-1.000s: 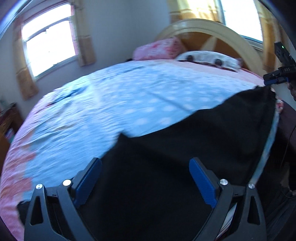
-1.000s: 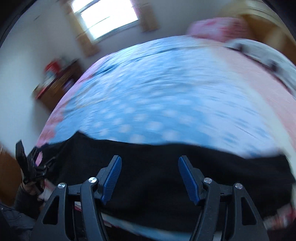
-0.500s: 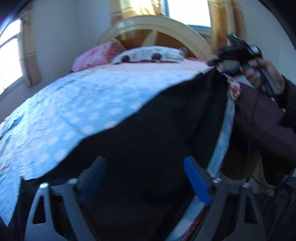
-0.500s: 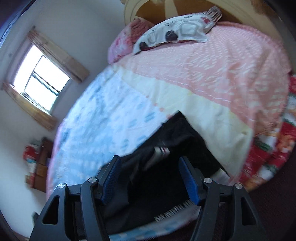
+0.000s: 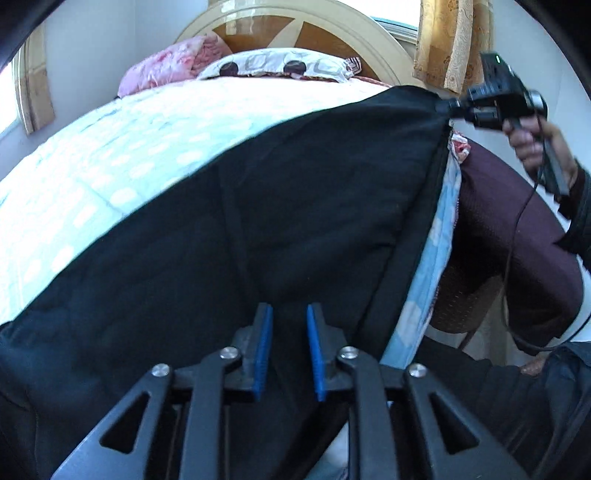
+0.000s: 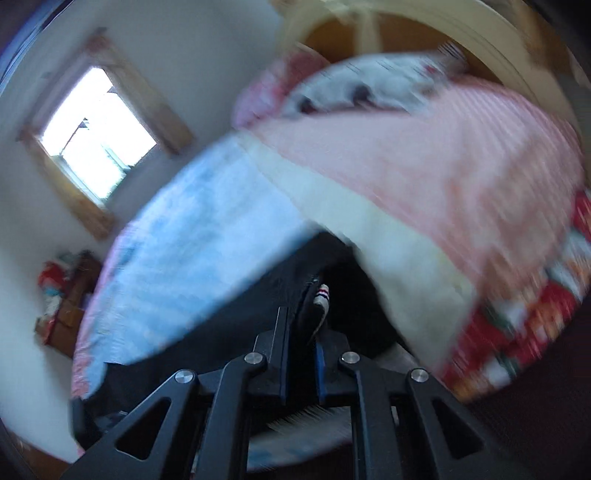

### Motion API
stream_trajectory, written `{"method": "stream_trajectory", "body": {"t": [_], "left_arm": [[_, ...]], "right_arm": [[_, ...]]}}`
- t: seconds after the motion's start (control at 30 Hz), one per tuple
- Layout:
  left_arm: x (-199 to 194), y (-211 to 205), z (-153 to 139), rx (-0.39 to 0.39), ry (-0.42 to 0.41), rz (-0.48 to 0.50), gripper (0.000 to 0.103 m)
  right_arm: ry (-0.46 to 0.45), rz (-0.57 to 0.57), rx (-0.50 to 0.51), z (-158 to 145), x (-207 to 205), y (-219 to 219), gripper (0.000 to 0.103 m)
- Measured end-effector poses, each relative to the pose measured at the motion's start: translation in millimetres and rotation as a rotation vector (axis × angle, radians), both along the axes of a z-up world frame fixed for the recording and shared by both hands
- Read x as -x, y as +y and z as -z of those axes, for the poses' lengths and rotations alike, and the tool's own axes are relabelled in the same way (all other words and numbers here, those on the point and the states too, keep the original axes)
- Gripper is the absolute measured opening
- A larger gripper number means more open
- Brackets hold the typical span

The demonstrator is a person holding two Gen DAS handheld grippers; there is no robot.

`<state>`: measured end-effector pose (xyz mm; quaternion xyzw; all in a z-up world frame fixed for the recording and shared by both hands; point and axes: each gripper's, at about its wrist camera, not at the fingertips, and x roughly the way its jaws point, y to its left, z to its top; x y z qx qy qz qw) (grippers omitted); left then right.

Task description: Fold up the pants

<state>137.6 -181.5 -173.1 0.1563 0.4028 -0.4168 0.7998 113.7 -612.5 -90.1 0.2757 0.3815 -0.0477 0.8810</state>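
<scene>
Black pants lie stretched along the near edge of the bed. My left gripper has its blue pads pinched on the near end of the pants. The far end is held by my right gripper, seen in the left wrist view with the hand behind it. In the right wrist view my right gripper is closed on the black fabric, with a white striped label between the jaws. That view is blurred.
The bed has a blue dotted quilt, a pink cover and pillows by the arched headboard. A window and a low cabinet stand at the left. The person's legs are at the bed edge.
Both grippers were open over the pants and have closed on the fabric. The right gripper went to the far end near the pillows; the pants are now pulled taut between the two.
</scene>
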Motion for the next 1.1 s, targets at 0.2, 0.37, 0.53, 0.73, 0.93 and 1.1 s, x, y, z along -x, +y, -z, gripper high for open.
{"method": "stream_trajectory", "body": {"t": [0.2, 0.37, 0.53, 0.73, 0.93, 1.1], "left_arm": [[2.6, 5.7, -2.5, 0.004, 0.003, 0.032, 0.021], [15.3, 4.1, 2.2, -0.015, -0.062, 0.043, 0.037], [26.7, 0.1, -0.1, -0.015, -0.112, 0.069, 0.044], [22.6, -7.6, 3.4, -0.052, -0.121, 0.068, 0.042], [34.5, -13.5, 8.2, -0.097, -0.175, 0.093, 0.042], [27.3, -17.0, 4.6, -0.093, -0.167, 0.075, 0.015]], "right_arm": [[0.005, 0.035, -0.055, 12.7, 17.1, -9.2, 0.011], [-0.019, 0.030, -0.057, 6.1, 14.6, -12.1, 0.019], [0.009, 0.040, 0.005, 10.7, 19.3, -4.1, 0.044], [0.000, 0.021, -0.007, 17.7, 19.0, 1.2, 0.044], [-0.007, 0.020, -0.015, 19.5, 17.5, 2.4, 0.044], [-0.013, 0.010, -0.017, 22.1, 14.1, 7.2, 0.043]]}}
